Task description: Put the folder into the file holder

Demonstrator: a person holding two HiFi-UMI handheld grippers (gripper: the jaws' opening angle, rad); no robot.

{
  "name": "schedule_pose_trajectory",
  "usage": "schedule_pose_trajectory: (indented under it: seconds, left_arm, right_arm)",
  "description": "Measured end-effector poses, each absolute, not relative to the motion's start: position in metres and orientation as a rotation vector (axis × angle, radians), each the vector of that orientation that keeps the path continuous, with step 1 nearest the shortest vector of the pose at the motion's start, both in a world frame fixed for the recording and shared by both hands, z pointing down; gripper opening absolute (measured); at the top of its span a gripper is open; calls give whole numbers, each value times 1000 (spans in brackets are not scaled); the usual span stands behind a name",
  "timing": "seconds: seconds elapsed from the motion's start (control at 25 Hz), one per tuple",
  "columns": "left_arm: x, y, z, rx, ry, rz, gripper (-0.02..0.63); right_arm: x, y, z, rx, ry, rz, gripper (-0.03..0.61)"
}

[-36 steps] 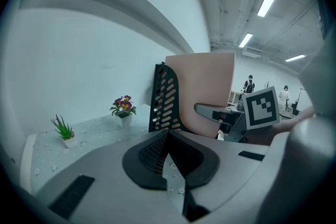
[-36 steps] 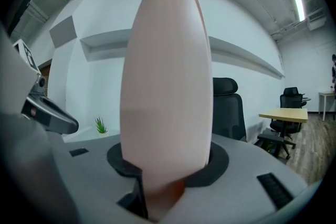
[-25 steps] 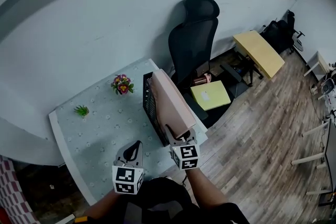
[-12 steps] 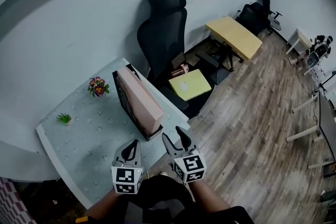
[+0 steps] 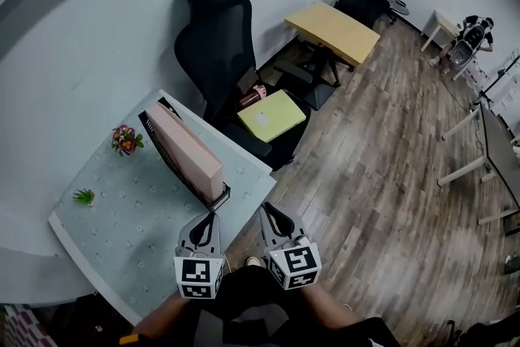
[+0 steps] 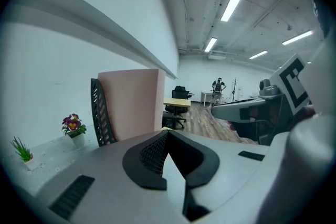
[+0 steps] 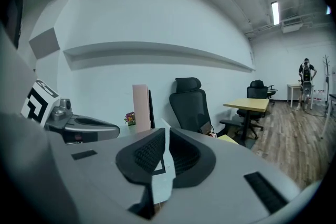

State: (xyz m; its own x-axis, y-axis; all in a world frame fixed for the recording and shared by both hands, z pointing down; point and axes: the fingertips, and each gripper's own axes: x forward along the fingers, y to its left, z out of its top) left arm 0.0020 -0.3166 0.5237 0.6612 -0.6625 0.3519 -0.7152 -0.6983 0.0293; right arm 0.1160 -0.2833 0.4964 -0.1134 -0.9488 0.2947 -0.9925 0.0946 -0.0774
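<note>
**Folder seated in holder; both tongs empty**

I find the pink folder (image 5: 188, 149) standing on its long edge inside the black mesh file holder (image 5: 153, 126) on the table (image 5: 122, 223). Its broad faces are upright. Its long axis follows the holder, running from the wall side toward the table's near corner, and its top edge is exposed.

I judge it light but thick, stiff as board, with smooth faces that could slip. If I must reseat it, I would pinch across the top edge near mid-length, jaws set wide.

The left gripper (image 5: 211, 217) has its jaws together on nothing. The right gripper (image 5: 268, 211) is closing, with a thin gap remaining and nothing between its jaws. Both hang at the table's edge, apart from the folder.
</note>
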Motion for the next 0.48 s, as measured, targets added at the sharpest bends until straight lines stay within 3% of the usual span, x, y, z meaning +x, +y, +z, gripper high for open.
schedule_pose_trajectory:
  seconds: [0.08, 0.48]
  left_arm:
    - [7, -314, 524, 2722, -1115, 479, 8]
    - [14, -312, 523, 2741, -1086, 485, 9]
  right_arm:
    - [118, -279, 498, 1978, -2179, 384, 17]
    - [117, -274, 501, 1980, -2181, 395, 15]
